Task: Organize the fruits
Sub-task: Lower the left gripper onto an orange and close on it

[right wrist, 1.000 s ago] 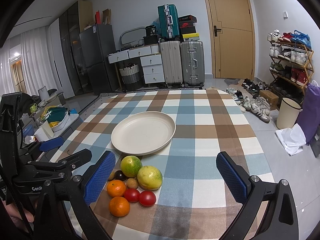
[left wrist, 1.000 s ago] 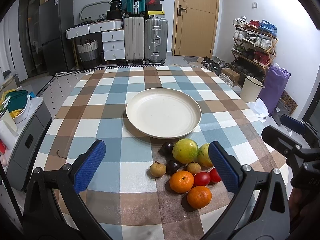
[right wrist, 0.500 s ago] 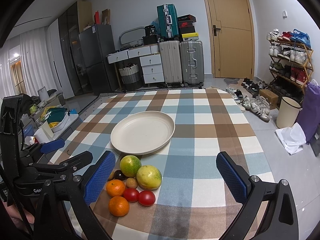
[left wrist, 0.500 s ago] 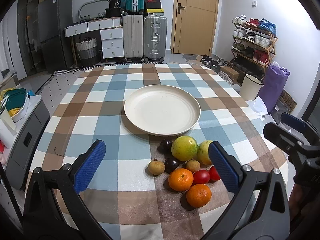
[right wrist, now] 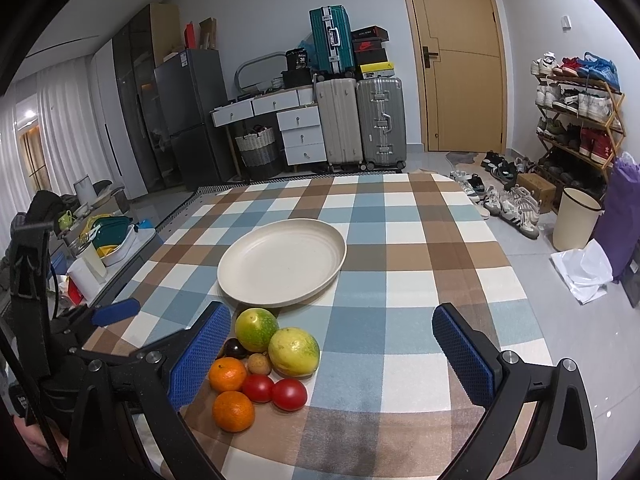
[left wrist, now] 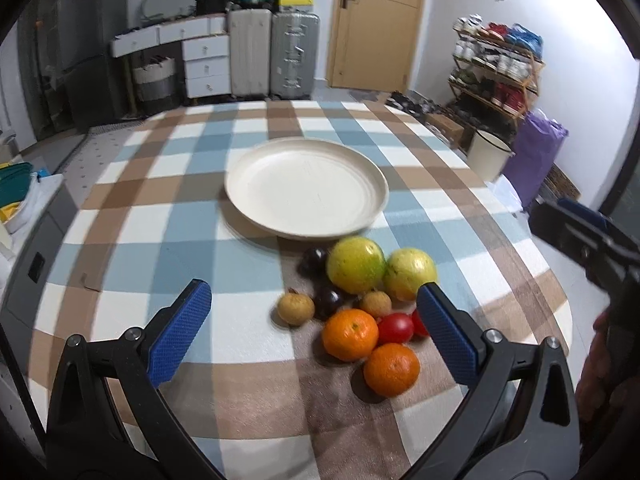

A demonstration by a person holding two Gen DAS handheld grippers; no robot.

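The left claw (left wrist: 314, 326) is wide open and holds nothing; it hangs above the near part of the checked surface (left wrist: 132, 220). Between its blue pads (left wrist: 180, 336) lies the group of fruits. The right claw (right wrist: 332, 354) is also wide open and holds nothing, and the fruits lie just beside its left pad (right wrist: 200, 354).

The cream plate (left wrist: 306, 188) stands in the middle of the surface, with nothing on it. The fruits lie in a tight group just in front of the plate. Nearest to the plate is a green-yellow citrus (left wrist: 355, 265), and a yellow citrus (left wrist: 409, 268) touches it on the right. Two dark plums (left wrist: 314, 260) are at the left of them. A small brown fruit (left wrist: 296, 309) lies a little apart on the left, and another one (left wrist: 375, 303) sits in the middle. Two oranges (left wrist: 350, 334) and two tomatoes (left wrist: 395, 328) are at the near edge of the group.

Behind the surface stand suitcases (right wrist: 362, 120) and a door (right wrist: 460, 56).
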